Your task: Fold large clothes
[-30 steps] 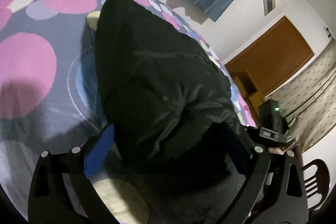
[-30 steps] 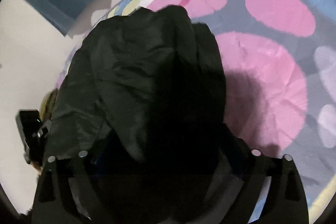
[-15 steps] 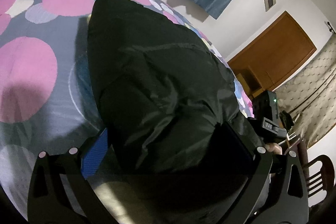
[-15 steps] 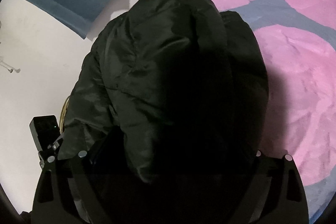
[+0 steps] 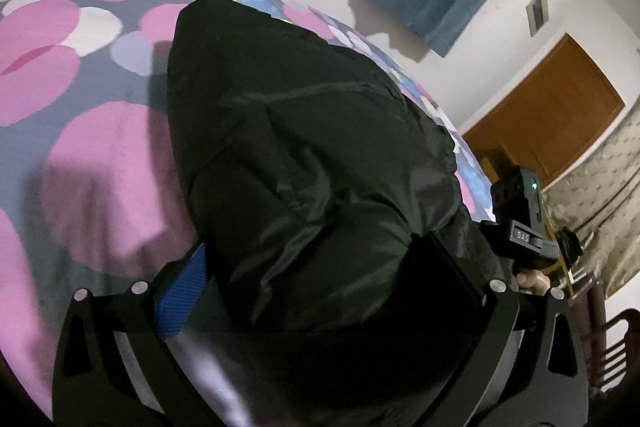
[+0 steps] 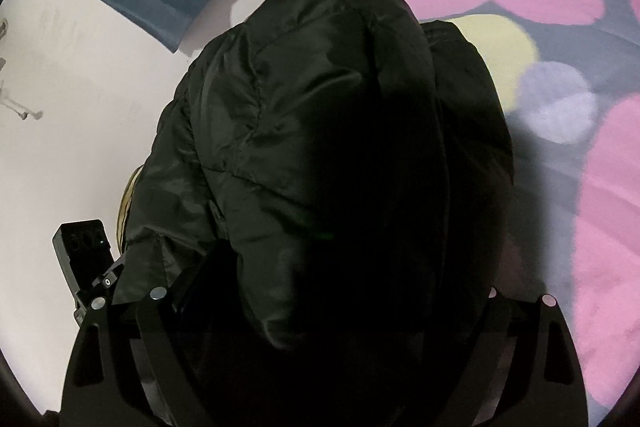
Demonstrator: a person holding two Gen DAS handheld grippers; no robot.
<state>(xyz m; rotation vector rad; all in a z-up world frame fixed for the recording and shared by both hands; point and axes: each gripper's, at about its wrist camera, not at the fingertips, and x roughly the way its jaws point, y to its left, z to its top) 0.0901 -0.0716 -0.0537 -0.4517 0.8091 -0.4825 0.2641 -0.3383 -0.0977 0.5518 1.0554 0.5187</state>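
You had both the left tool (image 5: pixel 316 283) and right tool (image 6: pixel 332 291) clamped on the black jacket (image 5: pixel 304 147) above the bed (image 5: pixel 100 155), and that slick fabric looked ready to slip out.

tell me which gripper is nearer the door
Right. Both hold the jacket; the right gripper sits between the left gripper and the door.

Black jacket (image 6: pixel 328 147) hides the right tool's (image 6: pixel 332 287) fingers (grip unclear).
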